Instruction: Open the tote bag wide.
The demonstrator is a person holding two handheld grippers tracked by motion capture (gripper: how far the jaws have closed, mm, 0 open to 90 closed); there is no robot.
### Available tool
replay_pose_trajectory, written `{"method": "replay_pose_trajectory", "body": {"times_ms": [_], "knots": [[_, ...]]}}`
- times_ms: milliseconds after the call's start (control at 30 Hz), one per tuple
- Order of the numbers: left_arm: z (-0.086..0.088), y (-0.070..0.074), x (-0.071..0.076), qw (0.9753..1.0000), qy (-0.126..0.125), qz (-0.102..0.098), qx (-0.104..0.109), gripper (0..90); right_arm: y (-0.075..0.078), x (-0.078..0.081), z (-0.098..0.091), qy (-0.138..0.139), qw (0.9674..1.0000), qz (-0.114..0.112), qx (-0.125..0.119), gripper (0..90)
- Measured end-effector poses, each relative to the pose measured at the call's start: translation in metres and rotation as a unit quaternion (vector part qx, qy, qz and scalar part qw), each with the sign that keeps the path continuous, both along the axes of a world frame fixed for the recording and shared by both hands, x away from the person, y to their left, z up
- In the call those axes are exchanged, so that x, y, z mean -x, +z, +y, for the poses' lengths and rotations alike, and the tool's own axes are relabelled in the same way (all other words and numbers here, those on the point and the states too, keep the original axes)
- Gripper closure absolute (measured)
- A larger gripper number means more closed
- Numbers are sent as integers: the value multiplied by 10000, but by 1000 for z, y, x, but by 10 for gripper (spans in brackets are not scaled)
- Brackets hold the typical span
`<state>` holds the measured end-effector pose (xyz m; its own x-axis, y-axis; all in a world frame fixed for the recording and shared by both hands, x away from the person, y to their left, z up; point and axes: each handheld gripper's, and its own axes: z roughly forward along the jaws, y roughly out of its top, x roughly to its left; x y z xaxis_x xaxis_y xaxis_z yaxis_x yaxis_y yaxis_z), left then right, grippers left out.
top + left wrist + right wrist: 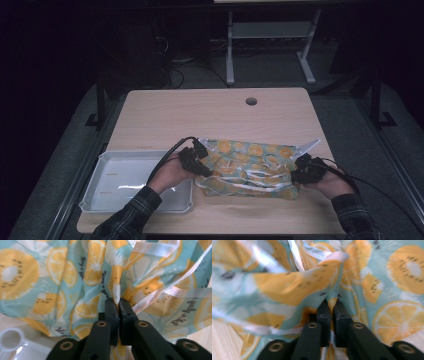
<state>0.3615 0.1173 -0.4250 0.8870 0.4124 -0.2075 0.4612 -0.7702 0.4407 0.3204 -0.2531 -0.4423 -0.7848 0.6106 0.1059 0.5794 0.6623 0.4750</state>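
both grippers' black fingers (pixel 117 305) clench fruit-print cloth (pixel 250 165) bearing small, unreadable script.

The high view looks forward and down from above the person's side of the pale wooden table (pixel 165 112), taking in its whole top. Each gripper view sits very close, looking along its own black jaws into the teal, orange-slice-printed cloth (pixel 250 165) (pixel 75 277) (pixel 387 290), which all three views share.
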Motion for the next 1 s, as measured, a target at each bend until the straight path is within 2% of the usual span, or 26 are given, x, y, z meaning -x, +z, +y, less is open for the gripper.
{"method": "replay_pose_trajectory", "body": {"times_ms": [133,267,333,500,533,600,633,667,700,767,833,867,933,967,1000], "knots": [[9,9,-4,9998,-68,-81,156,679,13,1,-11,-246,9991,-161,-299,718],[20,22,-6,9983,113,-153,553,558,31,2,-22,-480,9960,-406,-641,631],[23,27,-7,9976,112,-202,653,504,40,4,-25,-542,9942,-524,-770,607],[25,47,1,9948,44,-447,916,457,58,10,-24,-425,9919,-767,-917,583],[25,47,1,9948,44,-447,916,456,62,12,-23,-419,9917,-778,-939,583],[21,56,9,9929,-116,-452,1098,455,66,14,-20,-329,9910,-834,-994,582],[21,56,9,9929,-116,-452,1098,450,67,15,-17,-312,9911,-824,-1001,582],[15,59,16,9921,-284,-470,1128,448,67,16,-15,-256,9914,-810,-993,582],[15,59,16,9921,-284,-470,1128,444,67,16,-14,-214,9918,-820,-961,582],[6,62,28,9906,-538,-519,1144,438,65,15,-11,-190,9925,-809,-898,582],[3,63,32,9901,-590,-521,1159,437,64,15,-11,-171,9928,-784,-884,582],[-4,63,37,9889,-715,-568,1168,436,64,15,-11,-172,9928,-787,-890,582],[-8,61,40,9888,-766,-574,1142,437,64,15,-11,-155,9927,-799,-895,582],[-15,56,42,9894,-863,-618,993,439,65,15,-11,-161,9925,-799,-907,582],[-17,53,42,9896,-857,-676,937,453,65,15,-11,-166,9925,-800,-911,582]]}}
